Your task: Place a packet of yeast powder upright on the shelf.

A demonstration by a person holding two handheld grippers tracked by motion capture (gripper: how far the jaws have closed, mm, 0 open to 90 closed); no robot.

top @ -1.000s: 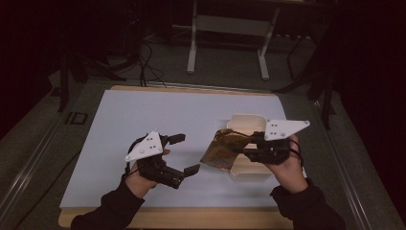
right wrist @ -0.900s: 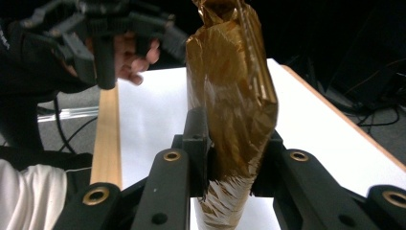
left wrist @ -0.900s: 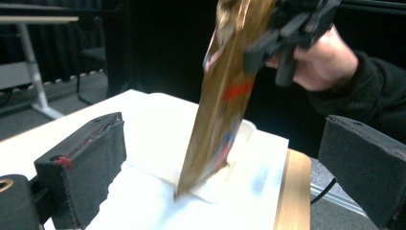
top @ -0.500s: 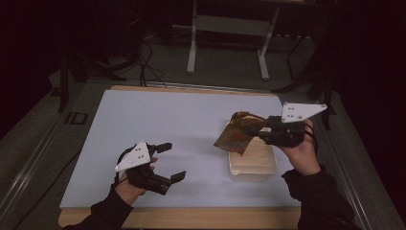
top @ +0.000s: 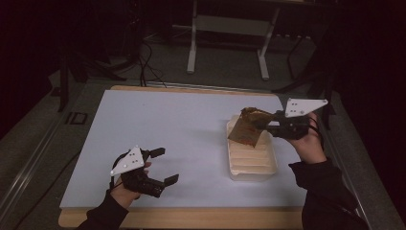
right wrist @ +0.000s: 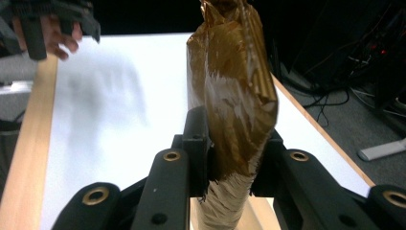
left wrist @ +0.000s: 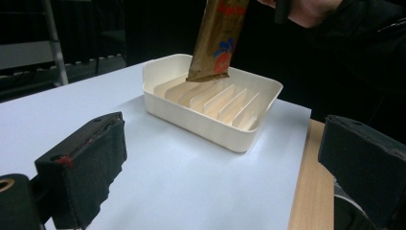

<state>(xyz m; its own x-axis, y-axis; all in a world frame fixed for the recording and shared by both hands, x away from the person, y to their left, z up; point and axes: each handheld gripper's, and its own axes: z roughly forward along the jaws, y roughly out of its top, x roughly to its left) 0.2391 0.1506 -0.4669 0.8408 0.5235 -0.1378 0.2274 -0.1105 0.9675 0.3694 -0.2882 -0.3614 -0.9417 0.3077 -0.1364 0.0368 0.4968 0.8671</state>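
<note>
A golden-brown snack packet (top: pixel 246 128) hangs upright from my right gripper (top: pixel 266 124), which is shut on its top edge. The packet's lower end dips over the far slots of a cream tray (top: pixel 252 176) with several dividers. In the right gripper view the crinkled packet (right wrist: pixel 230 86) stands pinched between the jaws of the right gripper (right wrist: pixel 231 167). My left gripper (top: pixel 166 165) is open and holds nothing, low over the white mat near the front left. From the left gripper view, the tray (left wrist: pixel 206 127) and packet (left wrist: pixel 215 43) lie ahead of the left gripper (left wrist: pixel 220 187).
The white mat (top: pixel 167 124) covers a wooden table (top: pixel 191 218) whose edge shows at the front. A metal stand (top: pixel 227 43) and cables lie on the dark floor beyond the table. Open mat stretches between my left gripper and the tray.
My right gripper has carried the packet up and to the right, turning it upright over the tray. My left gripper has let go and drawn back to the front left, open.
</note>
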